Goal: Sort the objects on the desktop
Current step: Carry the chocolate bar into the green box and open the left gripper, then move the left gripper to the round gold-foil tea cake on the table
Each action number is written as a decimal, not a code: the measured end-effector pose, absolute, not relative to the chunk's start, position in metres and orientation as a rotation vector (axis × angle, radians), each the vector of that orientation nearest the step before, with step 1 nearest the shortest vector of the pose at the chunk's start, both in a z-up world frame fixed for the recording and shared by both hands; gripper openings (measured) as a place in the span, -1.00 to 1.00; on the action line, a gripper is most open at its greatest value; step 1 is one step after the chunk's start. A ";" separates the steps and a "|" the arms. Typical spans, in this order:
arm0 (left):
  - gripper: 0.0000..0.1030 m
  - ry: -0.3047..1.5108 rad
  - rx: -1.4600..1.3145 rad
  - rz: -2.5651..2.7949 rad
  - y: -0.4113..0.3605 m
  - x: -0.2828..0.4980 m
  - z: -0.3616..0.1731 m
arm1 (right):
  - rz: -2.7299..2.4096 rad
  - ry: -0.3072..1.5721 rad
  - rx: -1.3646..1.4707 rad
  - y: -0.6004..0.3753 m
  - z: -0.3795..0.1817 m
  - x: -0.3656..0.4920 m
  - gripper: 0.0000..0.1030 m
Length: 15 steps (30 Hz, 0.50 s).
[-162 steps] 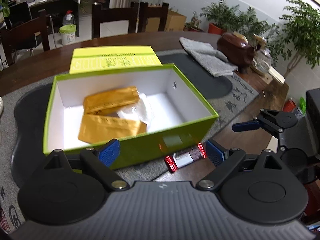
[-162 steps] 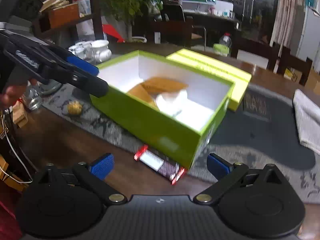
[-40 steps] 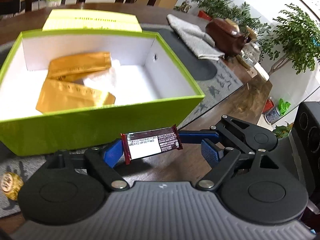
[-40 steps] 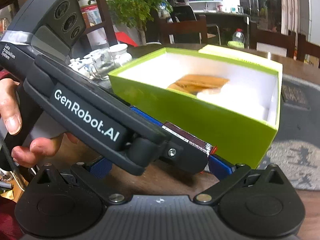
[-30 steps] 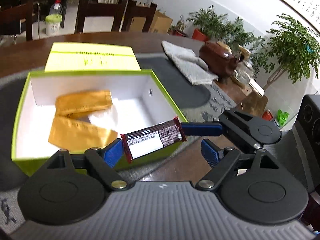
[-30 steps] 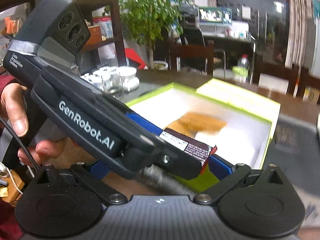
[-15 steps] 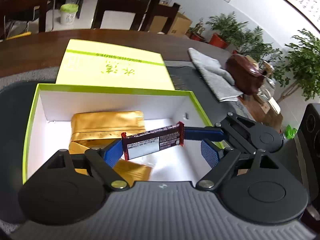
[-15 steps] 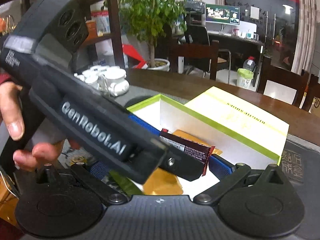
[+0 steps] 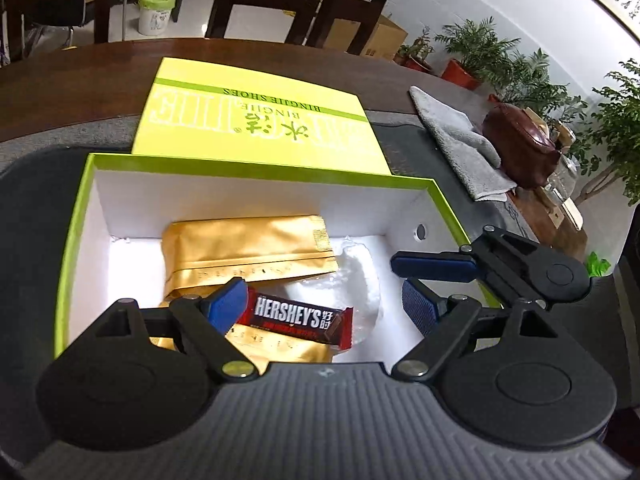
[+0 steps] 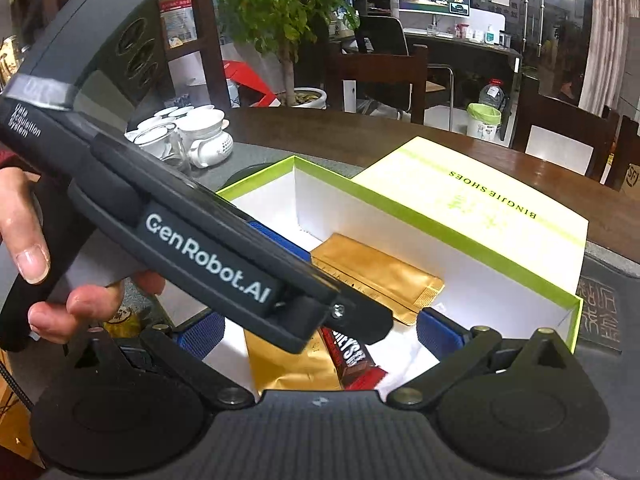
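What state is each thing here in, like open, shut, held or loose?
Green box: open, lid off.
Lid: lying flat on the table behind the box.
Chocolate bar: loose in the box, on the gold pouches.
Left gripper: open, over the box.
Right gripper: open, gripping nothing.

A grey cloth (image 9: 460, 140) lies by a brown pot (image 9: 520, 148) — white cups (image 10: 188, 128) sit together nearby.
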<state>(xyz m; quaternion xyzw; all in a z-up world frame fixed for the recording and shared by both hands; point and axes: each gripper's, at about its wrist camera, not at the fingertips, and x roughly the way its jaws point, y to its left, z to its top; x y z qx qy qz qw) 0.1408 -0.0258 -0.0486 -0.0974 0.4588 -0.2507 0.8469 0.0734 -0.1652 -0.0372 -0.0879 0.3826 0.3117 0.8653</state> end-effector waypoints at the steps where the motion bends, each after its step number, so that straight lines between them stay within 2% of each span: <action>1: 0.64 0.962 -0.206 -0.523 -0.024 0.139 -0.047 | 0.648 0.800 -0.183 -0.166 -0.037 0.073 1.00; 15: 0.69 0.816 -0.222 -0.369 0.026 0.068 -0.002 | 0.661 0.694 -0.167 -0.153 -0.004 0.029 1.00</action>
